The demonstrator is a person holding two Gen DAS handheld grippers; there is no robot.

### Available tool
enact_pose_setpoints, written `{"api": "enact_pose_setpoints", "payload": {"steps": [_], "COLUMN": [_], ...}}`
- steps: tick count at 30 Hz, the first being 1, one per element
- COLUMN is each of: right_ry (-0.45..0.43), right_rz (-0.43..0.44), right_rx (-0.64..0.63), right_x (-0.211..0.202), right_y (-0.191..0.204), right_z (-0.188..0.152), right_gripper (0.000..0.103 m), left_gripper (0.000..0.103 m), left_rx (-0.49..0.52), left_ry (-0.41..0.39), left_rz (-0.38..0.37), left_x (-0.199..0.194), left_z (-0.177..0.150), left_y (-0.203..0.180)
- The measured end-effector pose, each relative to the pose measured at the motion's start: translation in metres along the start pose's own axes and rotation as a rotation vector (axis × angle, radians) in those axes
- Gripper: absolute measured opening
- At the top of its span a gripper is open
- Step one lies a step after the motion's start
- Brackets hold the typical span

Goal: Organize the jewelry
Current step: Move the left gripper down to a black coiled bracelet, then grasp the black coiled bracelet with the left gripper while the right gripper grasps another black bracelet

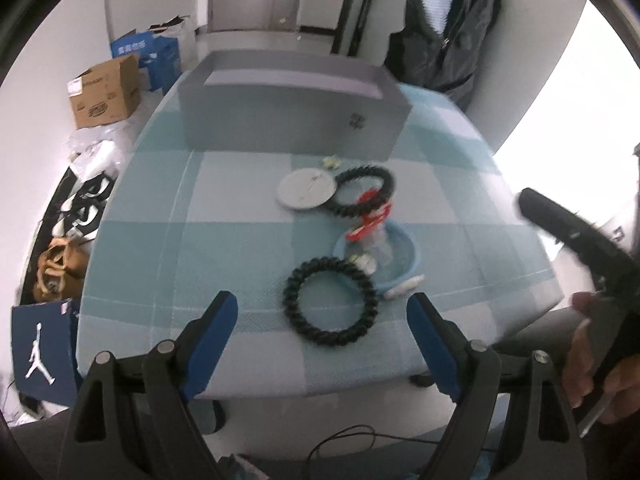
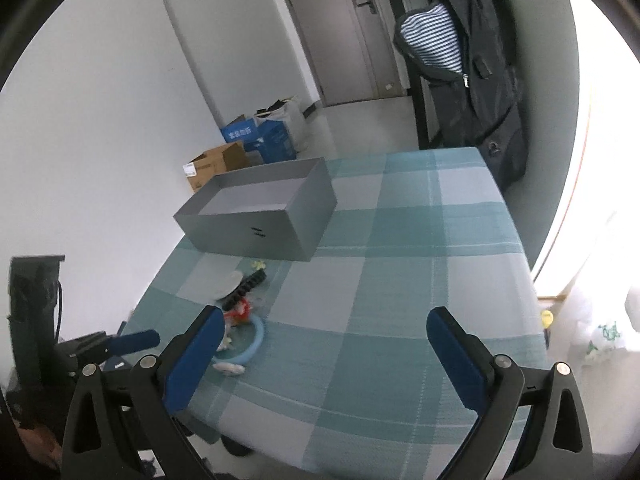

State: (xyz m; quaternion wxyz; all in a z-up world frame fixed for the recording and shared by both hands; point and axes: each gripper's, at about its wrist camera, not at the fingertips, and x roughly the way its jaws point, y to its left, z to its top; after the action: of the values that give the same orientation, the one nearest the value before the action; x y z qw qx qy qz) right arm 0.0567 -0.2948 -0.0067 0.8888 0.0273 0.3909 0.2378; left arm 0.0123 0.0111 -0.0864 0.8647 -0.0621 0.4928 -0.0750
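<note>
On the teal checked tablecloth (image 1: pixel 224 240) a black beaded bracelet (image 1: pixel 291 304) lies flat near the front edge. My left gripper (image 1: pixel 322 299) hovers over it with jaws wide open and nothing between the pads. Behind it stands a small blue bowl (image 1: pixel 408 264) holding small pale items, with a red bracelet (image 1: pixel 366 232) leaning on its rim. A second black bracelet (image 1: pixel 386 186) lies beside a white round disc (image 1: pixel 306 191). An open grey box (image 1: pixel 292 120) stands at the back. My right gripper (image 2: pixel 325 315) is open over bare cloth, right of the bowl (image 2: pixel 256 340).
A small white piece (image 1: pixel 404 290) lies by the bowl and a yellow bit (image 1: pixel 332 163) before the box. A hand (image 1: pixel 584 364) holds the right tool. Cardboard boxes (image 1: pixel 106 92) and shoes (image 1: pixel 80 208) crowd the floor to the left. A dark jacket (image 2: pixel 480 80) hangs at the back right.
</note>
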Motion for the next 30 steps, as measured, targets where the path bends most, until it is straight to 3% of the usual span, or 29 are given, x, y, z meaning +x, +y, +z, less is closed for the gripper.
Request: {"api": "enact_pose_setpoints", "payload": {"steps": [5, 16, 23, 30], "right_ry": [0.001, -0.004, 0.004, 0.044], "right_rz": [-0.011, -0.026, -0.033, -0.006], "right_rx": [0.032, 0.003, 0.025, 0.049], "right_x": [-0.004, -0.002, 0.0, 0.007], "right_y": [-0.008, -0.001, -0.005, -0.005], "right_z": [-0.001, 0.0, 0.0, -0.001], "right_gripper": [0.102, 0.102, 0.102, 0.102], "left_gripper": [0.083, 0.082, 0.046, 0.036], "left_rx": [0.015, 0.146, 0.175, 0.153], "left_ry": [0.018, 0.037, 0.034, 0.042], "left_rz": [-0.015, 0.071, 0.068, 0.052], "left_x": [0.002, 0.008, 0.005, 0.005], "left_z": [-0.002, -0.009, -0.006, -0.002], "left_y": [0.001, -0.014, -0.014, -0.008]}}
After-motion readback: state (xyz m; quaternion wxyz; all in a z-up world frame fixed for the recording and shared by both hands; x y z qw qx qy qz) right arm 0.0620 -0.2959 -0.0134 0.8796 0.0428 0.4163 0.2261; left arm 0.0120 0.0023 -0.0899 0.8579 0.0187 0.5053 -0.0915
